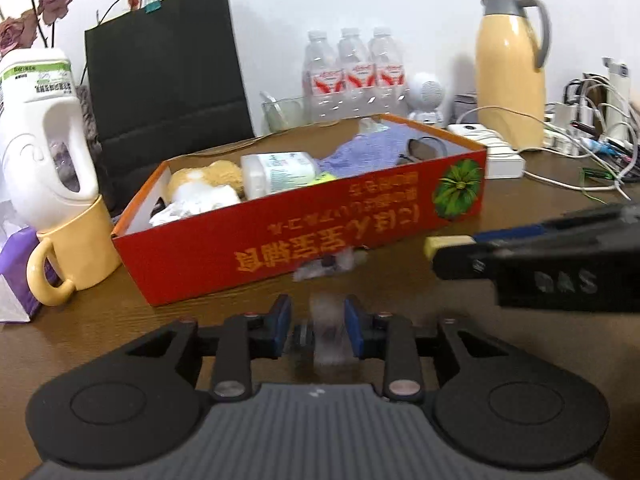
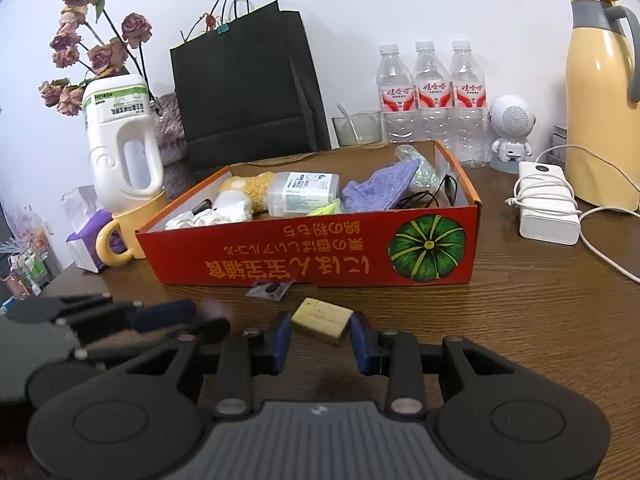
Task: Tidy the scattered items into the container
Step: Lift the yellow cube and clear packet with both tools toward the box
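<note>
Most of your tidying looked done: the red cardboard box (image 2: 312, 248) already held a white pill bottle (image 2: 302, 194), a purple cloth (image 2: 380, 188), crumpled tissue (image 2: 200, 218), a yellow sponge-like piece (image 2: 260, 188) and dark glasses (image 2: 436, 194); two items were left on the wooden table (image 2: 520, 320). Your right gripper (image 2: 321, 338) had its jaws spread around the yellow block (image 2: 322, 320), not visibly pressing it; the small dark wrapper (image 2: 270, 290) lay just in front of the box. Your left gripper (image 1: 316, 330) had something pale and blurred between its parted jaws; I could not tell whether it gripped.
</note>
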Motion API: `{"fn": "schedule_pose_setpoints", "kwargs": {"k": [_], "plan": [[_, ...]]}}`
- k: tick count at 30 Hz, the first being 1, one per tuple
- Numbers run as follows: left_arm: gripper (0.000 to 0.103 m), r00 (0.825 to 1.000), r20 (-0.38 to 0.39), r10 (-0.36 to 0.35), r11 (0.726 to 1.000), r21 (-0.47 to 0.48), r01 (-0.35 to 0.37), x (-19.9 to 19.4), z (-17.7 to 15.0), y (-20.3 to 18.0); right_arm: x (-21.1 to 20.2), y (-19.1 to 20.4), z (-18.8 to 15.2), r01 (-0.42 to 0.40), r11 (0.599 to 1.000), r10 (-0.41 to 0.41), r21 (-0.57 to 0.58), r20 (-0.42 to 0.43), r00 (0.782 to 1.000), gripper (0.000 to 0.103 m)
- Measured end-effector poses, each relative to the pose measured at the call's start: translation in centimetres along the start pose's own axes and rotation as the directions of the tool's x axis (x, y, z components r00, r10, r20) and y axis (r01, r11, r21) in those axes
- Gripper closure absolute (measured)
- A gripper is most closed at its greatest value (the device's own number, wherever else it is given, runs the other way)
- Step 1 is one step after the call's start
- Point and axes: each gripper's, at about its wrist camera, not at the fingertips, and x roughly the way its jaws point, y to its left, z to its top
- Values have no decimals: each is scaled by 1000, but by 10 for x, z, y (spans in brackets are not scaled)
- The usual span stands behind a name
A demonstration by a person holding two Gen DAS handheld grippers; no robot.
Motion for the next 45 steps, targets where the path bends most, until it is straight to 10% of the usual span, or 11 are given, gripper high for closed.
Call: {"fn": "schedule_pose_setpoints", "kwargs": {"k": [2, 7, 25, 45], "plan": [[56, 1000, 27, -10, 1000, 15, 10, -8, -3, -5, 0, -2, 0, 2, 1000, -2, 6, 1, 1000, 72], [78, 998, -26, -60, 998, 20, 61, -7, -9, -12, 1, -5, 0, 9, 1000, -9, 21, -11, 1000, 72], [88, 994, -89, -67, 993, -104, 57, -2, -7, 3, 3, -1, -1, -3, 1000, 3, -2, -32, 999, 72], [88, 994, 71, 78, 980, -191, -63, -175, -64, -36, -157, 49, -76, 1, 999, 4, -47, 103, 995, 72]]}}
